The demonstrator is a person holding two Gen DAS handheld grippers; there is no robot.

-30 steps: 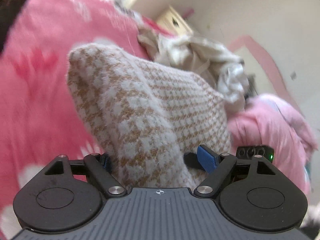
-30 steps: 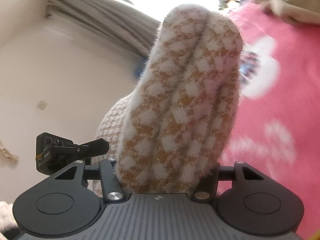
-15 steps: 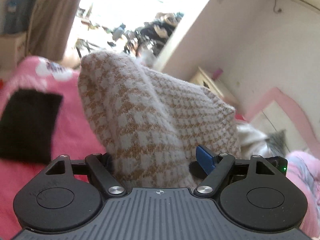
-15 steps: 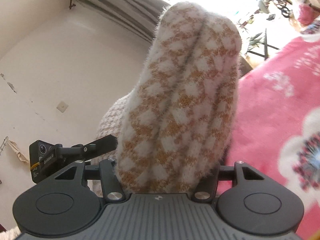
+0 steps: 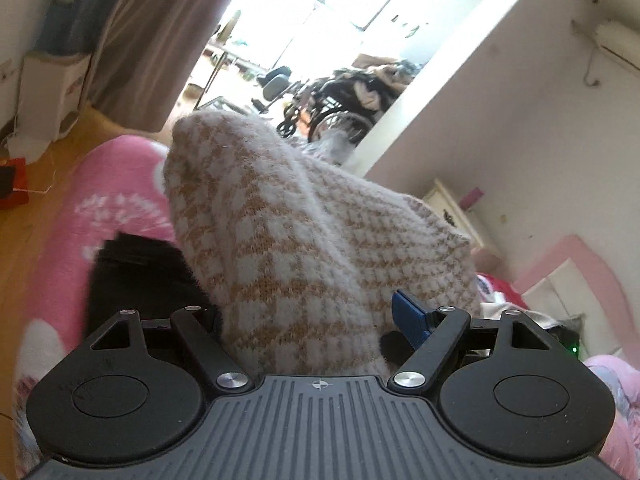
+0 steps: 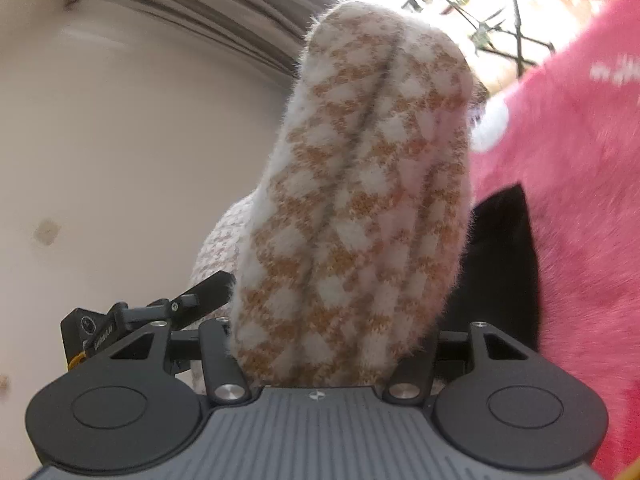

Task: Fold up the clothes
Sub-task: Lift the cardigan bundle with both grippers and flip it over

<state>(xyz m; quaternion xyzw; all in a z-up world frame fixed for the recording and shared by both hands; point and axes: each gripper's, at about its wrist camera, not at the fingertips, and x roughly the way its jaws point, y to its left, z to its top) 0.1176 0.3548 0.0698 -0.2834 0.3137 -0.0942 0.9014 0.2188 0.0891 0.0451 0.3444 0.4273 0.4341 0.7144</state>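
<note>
A fuzzy white-and-tan houndstooth sweater [image 5: 304,232] hangs folded in the air between both hands. My left gripper [image 5: 308,314] is shut on one thick bunched end; its blue pad [image 5: 410,316] presses the cloth's right side. In the right wrist view the other doubled end of the sweater [image 6: 360,184] stands up out of my right gripper [image 6: 332,332], which is shut on it. A finger [image 6: 208,292] of the left gripper shows at the sweater's left side. A folded black garment [image 5: 136,272] lies on the pink blanket [image 5: 80,248] just below the sweater.
The pink flowered blanket [image 6: 580,160] covers the bed to the right, with the black garment [image 6: 504,264] on it. Wooden floor [image 5: 24,216], a curtain [image 5: 152,40], a bright doorway with a wheelchair [image 5: 332,108], a white wall [image 5: 500,120], and a pink headboard [image 5: 576,264].
Both hands have swung sideways and slightly up with the sweater still gripped. The pile of pale clothes left view; the black garment, floor and doorway came into view.
</note>
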